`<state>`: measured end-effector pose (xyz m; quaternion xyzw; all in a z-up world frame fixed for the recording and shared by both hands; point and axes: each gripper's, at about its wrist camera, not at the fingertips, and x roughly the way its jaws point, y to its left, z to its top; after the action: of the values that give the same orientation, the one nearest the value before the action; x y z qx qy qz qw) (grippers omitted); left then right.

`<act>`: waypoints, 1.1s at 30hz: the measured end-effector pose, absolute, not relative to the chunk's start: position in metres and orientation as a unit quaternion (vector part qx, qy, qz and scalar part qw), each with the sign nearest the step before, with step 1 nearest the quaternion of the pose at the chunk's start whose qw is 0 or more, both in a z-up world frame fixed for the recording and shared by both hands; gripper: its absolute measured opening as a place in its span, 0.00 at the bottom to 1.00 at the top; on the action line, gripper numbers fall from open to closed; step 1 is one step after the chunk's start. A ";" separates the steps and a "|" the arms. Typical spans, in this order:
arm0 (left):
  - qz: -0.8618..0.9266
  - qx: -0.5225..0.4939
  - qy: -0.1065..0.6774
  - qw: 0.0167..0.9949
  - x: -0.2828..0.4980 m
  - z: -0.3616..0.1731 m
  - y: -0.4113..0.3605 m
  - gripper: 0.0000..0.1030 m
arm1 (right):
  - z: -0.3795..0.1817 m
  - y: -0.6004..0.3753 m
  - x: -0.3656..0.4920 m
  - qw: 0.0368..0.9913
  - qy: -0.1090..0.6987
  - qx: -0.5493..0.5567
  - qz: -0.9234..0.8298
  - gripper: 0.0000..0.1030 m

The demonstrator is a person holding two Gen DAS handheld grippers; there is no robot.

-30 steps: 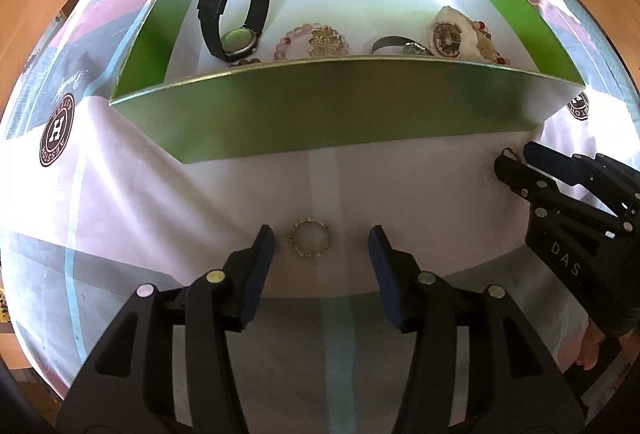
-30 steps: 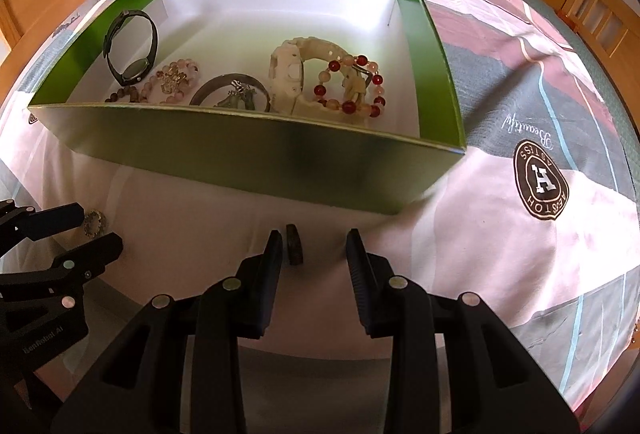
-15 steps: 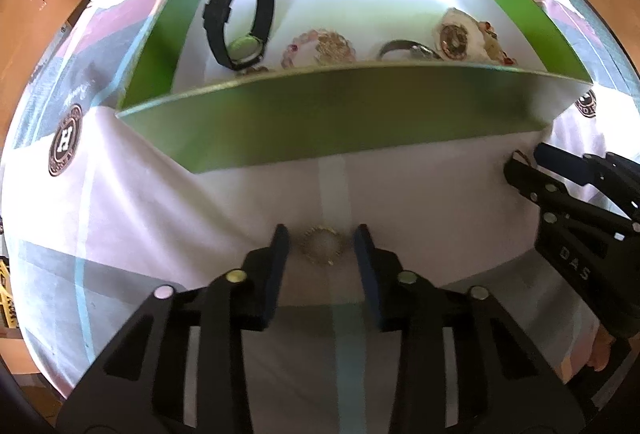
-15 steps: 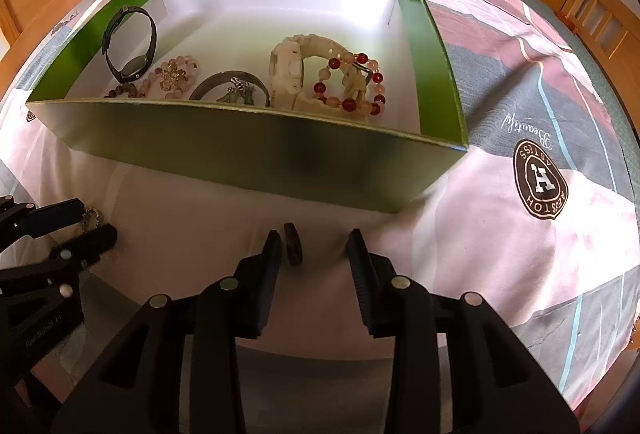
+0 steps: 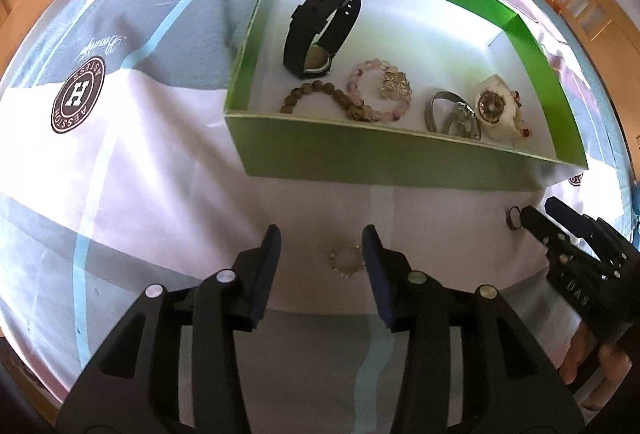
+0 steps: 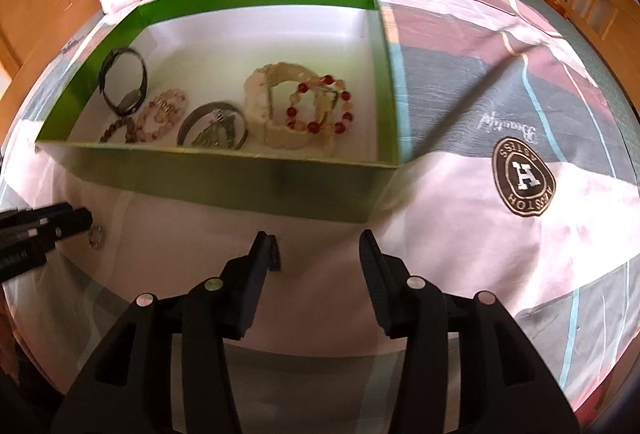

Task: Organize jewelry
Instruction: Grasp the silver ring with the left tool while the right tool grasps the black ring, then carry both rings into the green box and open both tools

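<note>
Green box (image 5: pixel 400 158) with a white floor sits on the bed's patchwork sheet (image 5: pixel 140 162), open side up. Inside, along the near wall: black watch (image 5: pixel 320 30) propped on its strap at the left, brown bead bracelet (image 5: pixel 320 96) in front of it and overlapping the pink bead bracelet (image 5: pixel 380 90), then a grey metal bangle (image 5: pixel 448 112), then a cream bracelet (image 5: pixel 496 110) at the right. The right wrist view also shows a red bead bracelet (image 6: pixel 320 110) lying on the cream one.

Left gripper (image 5: pixel 320 254): jaws wide, low over the sheet just outside the box's near wall. Small beaded ring (image 5: pixel 347 259) lies flat on the sheet between the fingers, much nearer the right-hand finger; contact with it can't be confirmed. Nothing is held.

Right gripper (image 6: pixel 312 254): jaws also wide, nothing clamped. Small dark ring (image 6: pixel 274 253) stands on edge right against the inner face of its left finger (touching or only just beside, hard to tell), well apart from the other finger. From the left wrist view the same ring (image 5: pixel 514 217) sits at the tip of the right gripper (image 5: pixel 540 212).

Both rings are on the sheet, outside the box.
</note>
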<state>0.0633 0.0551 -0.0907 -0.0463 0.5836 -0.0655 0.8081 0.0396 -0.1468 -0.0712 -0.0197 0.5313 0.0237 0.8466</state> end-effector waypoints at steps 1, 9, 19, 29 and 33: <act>-0.068 -0.040 0.585 0.807 0.063 -0.092 0.052 0.43 | -0.072 -0.144 0.040 0.847 0.530 -0.027 0.027 0.49; -0.068 0.035 0.592 0.802 0.050 -0.104 0.022 0.47 | -0.088 -0.121 0.040 0.842 0.530 -0.092 0.036 0.51; -0.064 0.039 0.582 0.810 0.049 -0.101 0.022 0.21 | -0.085 -0.120 0.035 0.835 0.543 -0.064 0.063 0.19; -0.063 0.023 0.547 0.835 0.050 -0.064 0.025 0.21 | -0.059 -0.124 0.031 0.849 0.521 -0.028 0.081 0.19; -0.067 0.015 0.515 0.855 0.051 -0.037 0.027 0.21 | -0.036 -0.114 0.027 0.866 0.491 -0.035 0.092 0.19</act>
<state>0.0508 0.0267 -0.0368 0.0151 0.5146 -0.0675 0.8546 0.0267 -0.1143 -0.0358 -0.0347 0.4910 0.0920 0.8656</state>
